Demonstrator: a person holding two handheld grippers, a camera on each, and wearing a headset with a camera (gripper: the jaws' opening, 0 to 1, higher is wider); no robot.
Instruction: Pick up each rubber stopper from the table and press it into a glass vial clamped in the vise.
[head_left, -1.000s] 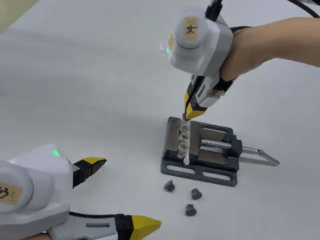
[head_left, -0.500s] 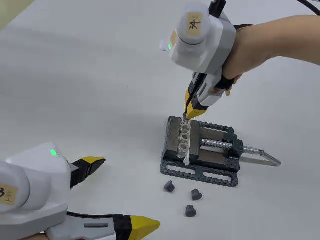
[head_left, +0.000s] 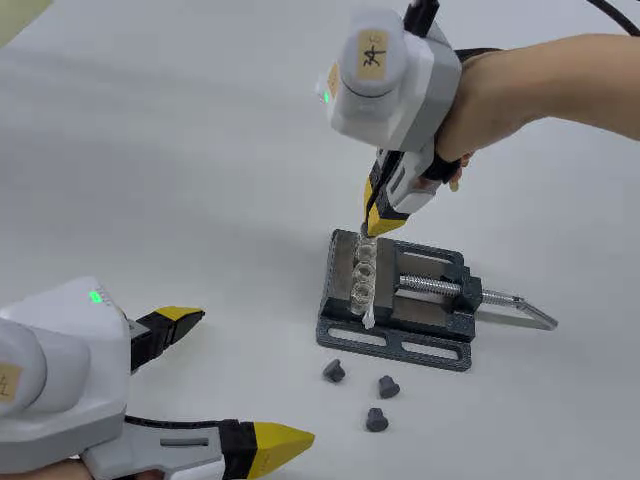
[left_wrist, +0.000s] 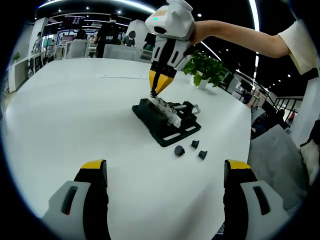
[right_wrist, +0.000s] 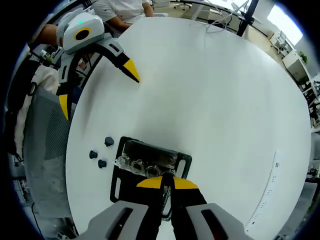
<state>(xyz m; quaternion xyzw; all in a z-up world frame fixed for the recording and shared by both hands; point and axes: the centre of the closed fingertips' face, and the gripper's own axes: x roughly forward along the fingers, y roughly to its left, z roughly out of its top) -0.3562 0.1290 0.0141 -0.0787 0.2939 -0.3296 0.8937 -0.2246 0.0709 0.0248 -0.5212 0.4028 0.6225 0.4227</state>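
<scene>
- Head view: right tongs (head_left: 372, 228) pointed down, pinched together right over the far vial (head_left: 367, 252) of the upright row in the vise (head_left: 400, 346).
- Its screw handle (head_left: 515, 305) stuck out rightward.
- Three stoppers (head_left: 333, 371) sat on the worktop (head_left: 150, 150) just beside the vise.
- Left tongs (head_left: 255, 376) gaped wide, well apart.

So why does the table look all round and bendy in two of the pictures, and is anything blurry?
Left gripper view: the fisheye lens bends the flat table into a dome. Right gripper view: same bending, and the right gripper looms large at the bottom because it is so close. Head view: straight lines, soft even light, the vise sharp with only a faint shadow.
</scene>
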